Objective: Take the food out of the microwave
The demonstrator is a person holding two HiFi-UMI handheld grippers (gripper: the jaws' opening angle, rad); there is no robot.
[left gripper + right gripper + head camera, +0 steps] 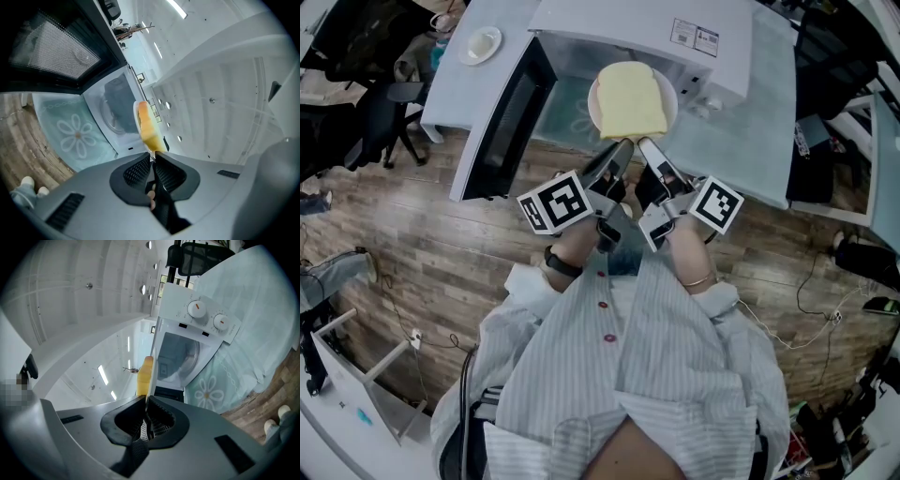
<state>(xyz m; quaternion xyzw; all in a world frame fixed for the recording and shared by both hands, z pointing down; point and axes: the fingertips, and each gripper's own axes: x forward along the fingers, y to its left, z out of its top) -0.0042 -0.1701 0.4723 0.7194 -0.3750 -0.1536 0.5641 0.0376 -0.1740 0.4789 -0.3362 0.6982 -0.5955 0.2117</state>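
On the tabletop (pixel 750 141) the microwave (pixel 647 28) stands with its door (pixel 502 122) swung wide to the left. A plate (pixel 671 96) of yellow food (pixel 630 98) hangs at its mouth, just off the tabletop's front edge — the left gripper (pixel 622 148) and the right gripper (pixel 649 148) each have their jaws clamped on the near rim.

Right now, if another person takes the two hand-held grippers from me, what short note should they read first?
Left hand-held gripper: shut on the near rim of the white plate.
Right hand-held gripper: shut on the same rim, close beside the left one.
Things: the yellow slice of food lies on the plate, held at the mouth of the microwave; its door stands open to the left.
Done: door open, plate gripped by both.
Left: draw the plate fully clear, probably set it on the tablecloth, then release.
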